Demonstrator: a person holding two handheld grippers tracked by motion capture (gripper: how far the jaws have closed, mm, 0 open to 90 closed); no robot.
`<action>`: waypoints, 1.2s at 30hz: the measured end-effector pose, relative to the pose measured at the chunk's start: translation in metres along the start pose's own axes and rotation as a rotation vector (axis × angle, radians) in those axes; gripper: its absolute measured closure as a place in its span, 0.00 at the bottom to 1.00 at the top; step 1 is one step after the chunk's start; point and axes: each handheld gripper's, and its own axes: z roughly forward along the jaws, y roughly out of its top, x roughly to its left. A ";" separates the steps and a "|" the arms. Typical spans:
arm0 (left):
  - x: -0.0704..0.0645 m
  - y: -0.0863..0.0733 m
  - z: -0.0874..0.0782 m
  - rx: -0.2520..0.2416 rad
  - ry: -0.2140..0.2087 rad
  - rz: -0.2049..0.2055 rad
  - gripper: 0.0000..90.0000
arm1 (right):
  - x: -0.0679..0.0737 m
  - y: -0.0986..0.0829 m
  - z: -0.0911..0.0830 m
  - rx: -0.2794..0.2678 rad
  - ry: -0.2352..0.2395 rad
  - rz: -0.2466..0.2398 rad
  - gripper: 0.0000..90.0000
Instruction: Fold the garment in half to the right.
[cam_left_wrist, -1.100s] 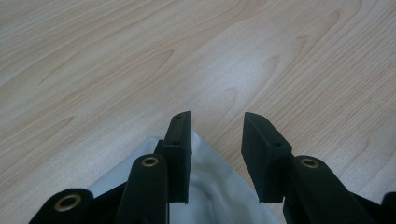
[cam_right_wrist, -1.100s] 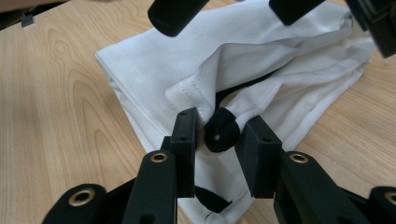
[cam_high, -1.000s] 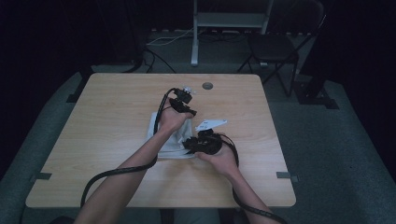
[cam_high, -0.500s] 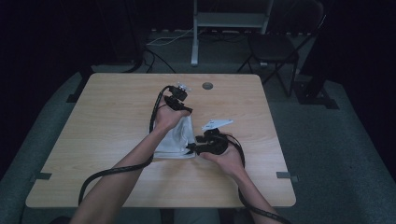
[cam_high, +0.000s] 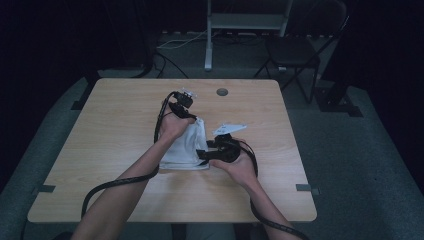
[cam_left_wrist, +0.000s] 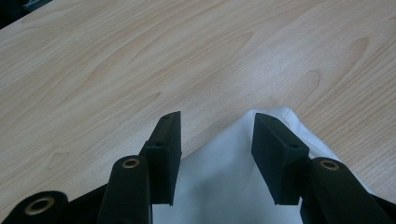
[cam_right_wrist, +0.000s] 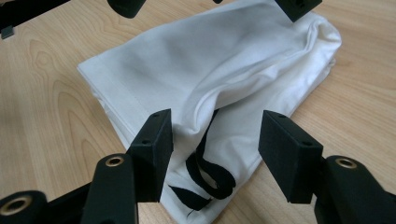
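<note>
Light wooden table (cam_high: 100, 150), high view. Left gripper (cam_high: 183, 103) sits left of centre, toward the far half of the table, held by the person's left hand (cam_high: 172, 125), at the far corner of a folded white cloth bag (cam_high: 187, 145). In the left gripper view, the left gripper's (cam_left_wrist: 217, 140) jaws stand apart with nothing between them; a rounded corner of the white cloth bag (cam_left_wrist: 233, 177) lies under and between them on the bare wood (cam_left_wrist: 140, 56). Whether the jaw tips touch the fabric cannot be told.

The bag lies flat at table centre, between the two hands, its long side running near to far.

Right gripper (cam_high: 212, 152) is at the bag's near right edge, held by the right hand (cam_high: 240, 167), pointing left toward the bag. In the right gripper view, the right gripper's (cam_right_wrist: 215, 144) jaws are wide apart, gripping nothing, straddling the open fold of the cloth (cam_right_wrist: 210, 60). A black fabric strap (cam_right_wrist: 205, 177) curls out of the fold between them. The jaw tips of the other gripper show at the top edge, over the far end of the bag.

Just right of the bag, far of the right hand, is a grey three-cornered plate (cam_high: 230, 129). A small dark round inset (cam_high: 222, 92) is in the tabletop near the far edge.
</note>
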 end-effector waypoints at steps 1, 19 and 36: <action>-0.001 0.000 0.001 0.002 -0.003 0.005 0.58 | -0.001 -0.001 0.000 0.004 -0.002 0.006 0.50; -0.020 0.000 0.017 0.010 -0.024 0.052 0.57 | -0.005 0.008 -0.004 0.015 -0.027 0.012 0.47; -0.010 -0.003 0.000 -0.041 -0.028 0.050 0.55 | -0.002 -0.010 0.017 0.136 -0.088 0.029 0.51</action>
